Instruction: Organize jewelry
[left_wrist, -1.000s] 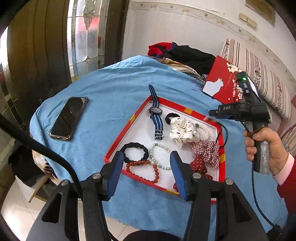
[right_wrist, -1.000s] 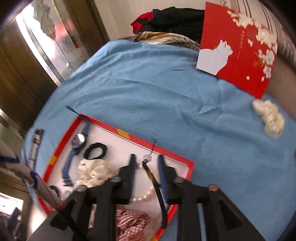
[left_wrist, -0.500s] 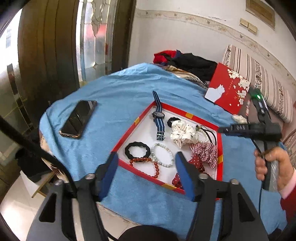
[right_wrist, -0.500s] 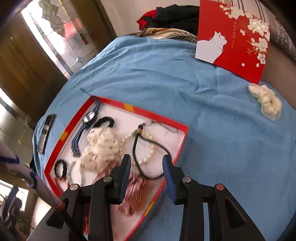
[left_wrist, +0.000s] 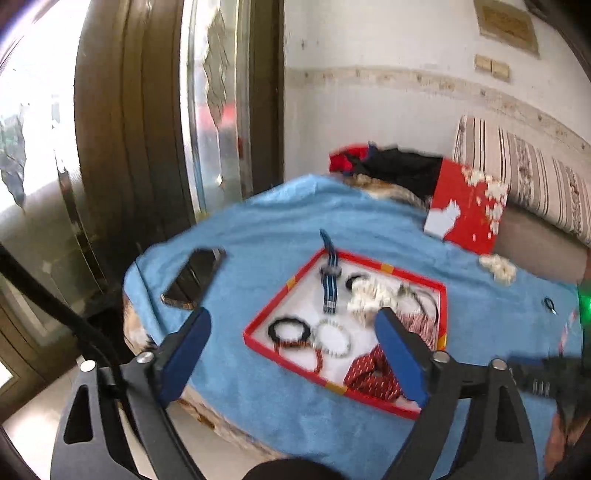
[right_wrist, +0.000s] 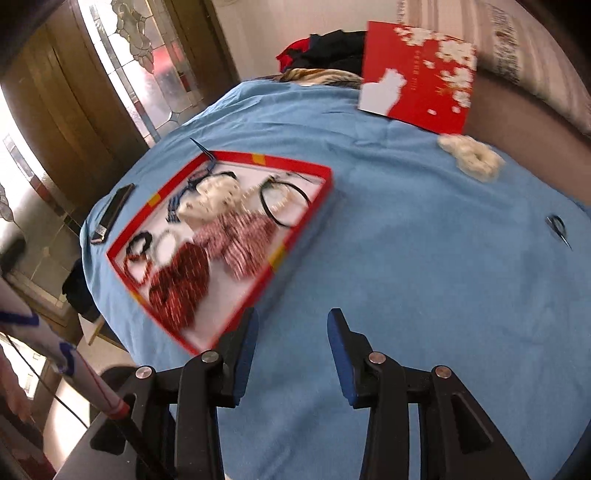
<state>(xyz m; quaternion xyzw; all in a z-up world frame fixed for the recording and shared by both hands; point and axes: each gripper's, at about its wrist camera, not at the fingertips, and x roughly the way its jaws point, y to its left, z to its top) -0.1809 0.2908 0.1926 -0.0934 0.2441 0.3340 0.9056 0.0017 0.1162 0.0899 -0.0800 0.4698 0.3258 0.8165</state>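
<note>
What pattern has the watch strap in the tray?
Blue stripes, dark and light, lengthwise on the watch strap; the left wrist view shows it best.

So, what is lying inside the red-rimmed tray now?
Inside the red-rimmed tray: a blue striped watch, white scrunchie, plaid scrunchie, red dotted scrunchie, black cord necklace, pearl strand, bead bracelets. Anything under the scrunchies is covered.
</note>
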